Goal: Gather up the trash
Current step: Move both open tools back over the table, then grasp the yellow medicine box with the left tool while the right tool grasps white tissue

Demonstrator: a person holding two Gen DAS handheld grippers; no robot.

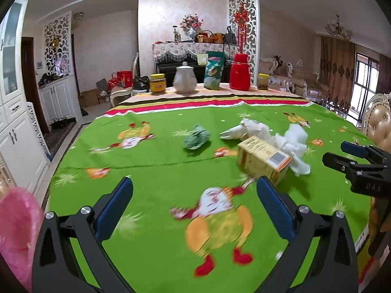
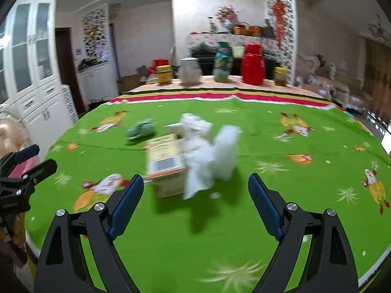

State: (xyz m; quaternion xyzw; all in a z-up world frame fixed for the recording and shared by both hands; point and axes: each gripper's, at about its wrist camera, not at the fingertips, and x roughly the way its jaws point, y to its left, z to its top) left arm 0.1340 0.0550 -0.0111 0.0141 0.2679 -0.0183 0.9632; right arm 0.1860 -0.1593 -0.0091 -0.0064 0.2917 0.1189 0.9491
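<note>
Both grippers, left point(image 1: 194, 195) and right point(image 2: 195, 191), gape wide, holding nothing. Trash sits at my right gripper's 12: box point(image 2: 166, 163) touching tissue point(image 2: 207, 156), green wad point(image 2: 140, 131) at 11. Risk (blurred frames): I'd pinch tissue only and knock the box away.

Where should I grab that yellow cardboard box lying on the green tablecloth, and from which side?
Take the yellow box across its two long side walls, coming from the near end with the barcode. It lies flat with that end toward the right tool, whose jaws stand open. The white tissue crowds its right side, so the fit there looks tight.
</note>
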